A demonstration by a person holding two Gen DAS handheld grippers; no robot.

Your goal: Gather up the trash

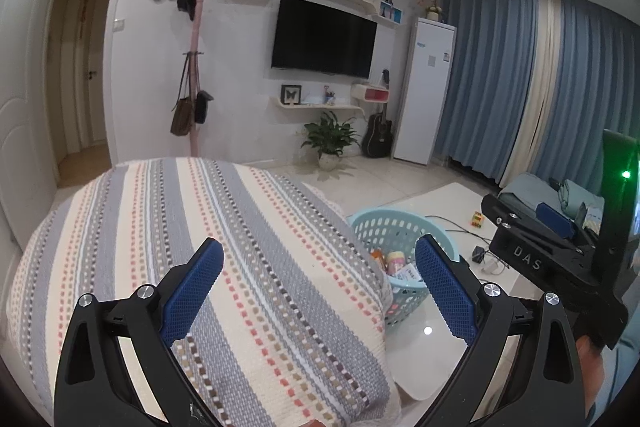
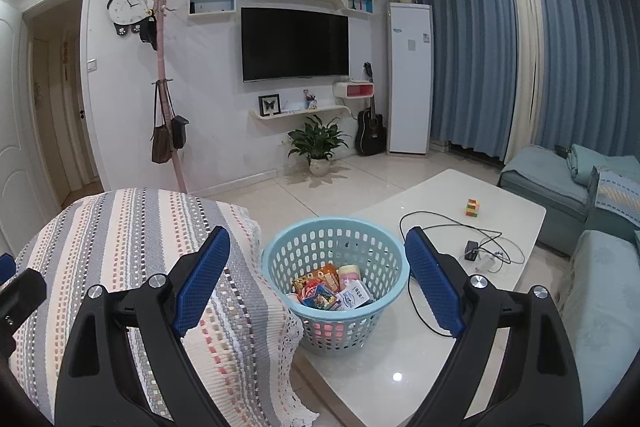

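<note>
A light blue perforated basket (image 2: 335,259) stands on the white coffee table (image 2: 440,307) and holds several pieces of trash (image 2: 332,289): colourful snack packets, a small pink-lidded cup and a white carton. My right gripper (image 2: 318,279) is open and empty, held above and in front of the basket. My left gripper (image 1: 320,287) is open and empty over a striped knitted cover (image 1: 200,247). The basket also shows in the left wrist view (image 1: 394,227), half hidden by the cover. The right gripper's body (image 1: 560,251) shows at the right of that view.
On the table lie a small colourful cube (image 2: 472,207), a black cable (image 2: 452,227) and a black adapter (image 2: 472,250). A teal sofa (image 2: 600,287) runs along the right. A potted plant (image 2: 318,147), guitar and white cabinet stand by the far wall under a TV.
</note>
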